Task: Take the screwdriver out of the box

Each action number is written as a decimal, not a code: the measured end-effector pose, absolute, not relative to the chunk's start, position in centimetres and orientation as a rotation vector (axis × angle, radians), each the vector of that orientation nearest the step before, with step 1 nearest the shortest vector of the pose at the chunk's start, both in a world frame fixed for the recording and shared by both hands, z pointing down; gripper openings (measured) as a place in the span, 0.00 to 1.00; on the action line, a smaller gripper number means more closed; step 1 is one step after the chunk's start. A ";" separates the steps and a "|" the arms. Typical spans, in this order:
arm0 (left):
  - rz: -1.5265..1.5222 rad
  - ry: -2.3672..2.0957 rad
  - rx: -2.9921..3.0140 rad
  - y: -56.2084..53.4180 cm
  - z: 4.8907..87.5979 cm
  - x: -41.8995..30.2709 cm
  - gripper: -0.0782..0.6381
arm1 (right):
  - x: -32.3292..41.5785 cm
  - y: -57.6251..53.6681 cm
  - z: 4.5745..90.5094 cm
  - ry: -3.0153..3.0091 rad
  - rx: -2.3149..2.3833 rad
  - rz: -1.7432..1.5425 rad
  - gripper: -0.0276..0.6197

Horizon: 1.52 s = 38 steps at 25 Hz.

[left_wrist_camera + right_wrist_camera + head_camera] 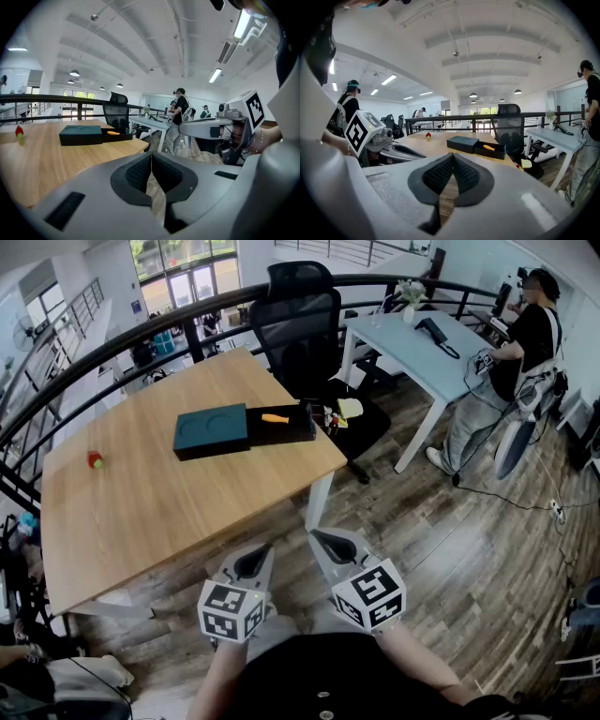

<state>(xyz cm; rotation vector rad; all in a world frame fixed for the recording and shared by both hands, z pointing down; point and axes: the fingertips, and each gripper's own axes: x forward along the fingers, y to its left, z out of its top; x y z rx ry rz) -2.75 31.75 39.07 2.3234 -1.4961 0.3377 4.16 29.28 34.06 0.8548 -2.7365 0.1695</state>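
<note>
A dark teal box (212, 430) lies on the wooden table (150, 512), its black drawer (281, 425) slid out to the right. Inside the drawer rests the orange-handled screwdriver (275, 417), also seen in the left gripper view as the screwdriver (113, 132) and in the right gripper view as the screwdriver (489, 147). Both grippers hang off the table's near edge, well short of the box. My left gripper (251, 563) is shut and holds nothing. My right gripper (333, 545), beside it, is shut and holds nothing too.
A small red object (95, 460) sits near the table's left edge. A black office chair (300, 324) stands behind the box, with a white desk (412, 343) and a standing person (520, 343) to the right. A curved black railing (112, 343) runs behind the table.
</note>
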 end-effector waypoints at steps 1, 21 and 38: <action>0.338 -1.503 2.321 31.7 39.0 -2.9 0.14 | 4.3 29.1 34.1 -2.735 0.860 0.170 0.04; 0.326 -1.568 2.325 28.2 38.3 -0.4 0.14 | 4.9 25.8 32.8 -2.841 0.657 0.119 0.04; 0.351 -1.529 2.277 22.4 41.0 2.7 0.14 | 8.4 21.2 36.6 -2.860 0.647 0.311 0.04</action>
